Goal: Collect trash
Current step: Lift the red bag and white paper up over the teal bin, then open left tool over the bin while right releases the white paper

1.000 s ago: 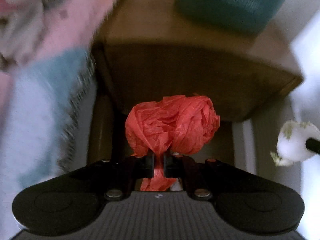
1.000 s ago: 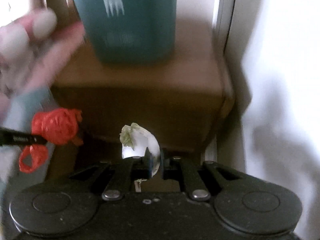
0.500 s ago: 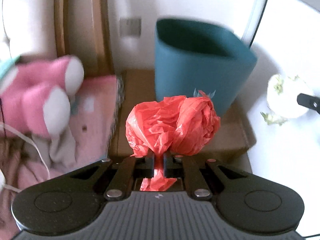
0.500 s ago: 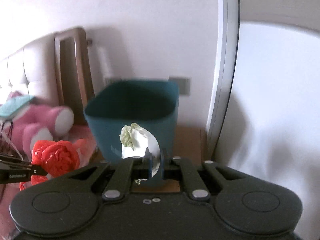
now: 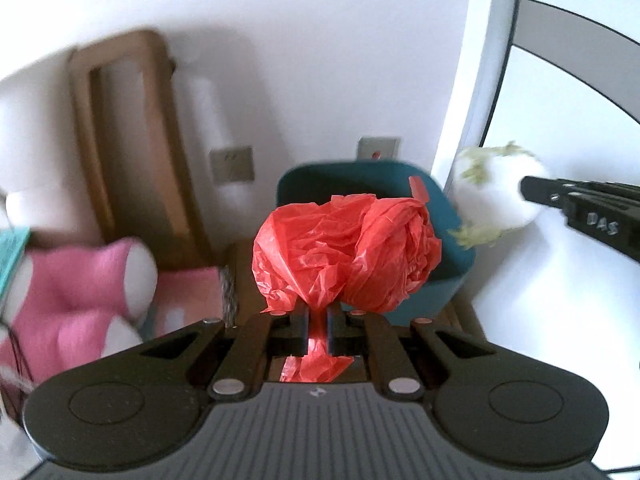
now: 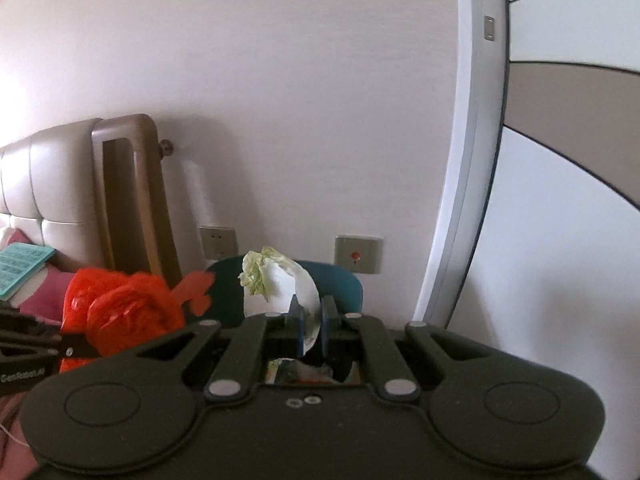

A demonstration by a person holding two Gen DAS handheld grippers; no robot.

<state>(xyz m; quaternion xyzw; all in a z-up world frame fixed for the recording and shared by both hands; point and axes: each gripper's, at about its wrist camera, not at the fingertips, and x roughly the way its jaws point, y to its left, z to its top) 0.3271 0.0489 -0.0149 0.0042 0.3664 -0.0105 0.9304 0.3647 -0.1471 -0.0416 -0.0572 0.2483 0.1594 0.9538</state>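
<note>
1. Left tongs (image 5: 318,322): clamped on the twisted neck of one red plastic bag (image 5: 346,252). The crumpled bulk balloons out beyond the tips; a short tail hangs back between the fingers. Long axis runs along the tongs, bulk at the far end.
2. Right tongs (image 6: 309,322): clamped on one white cabbage leaf piece (image 6: 280,286). Its thick white rib is held between the fingers, and the frilly green edge points up and to the left.
3. Count of trash items: two, one per tool, both held in the air.
4. One teal bin (image 5: 448,276) stands on a brown wooden counter (image 5: 460,312) against the far wall. The bag sits in front of its opening; the leaf is at its right rim in the left view. The bin's contents are hidden.
5. Left of the bin: one pink plush toy (image 5: 76,292) on the bed, and two wall plates (image 6: 359,254) behind the bin.
</note>
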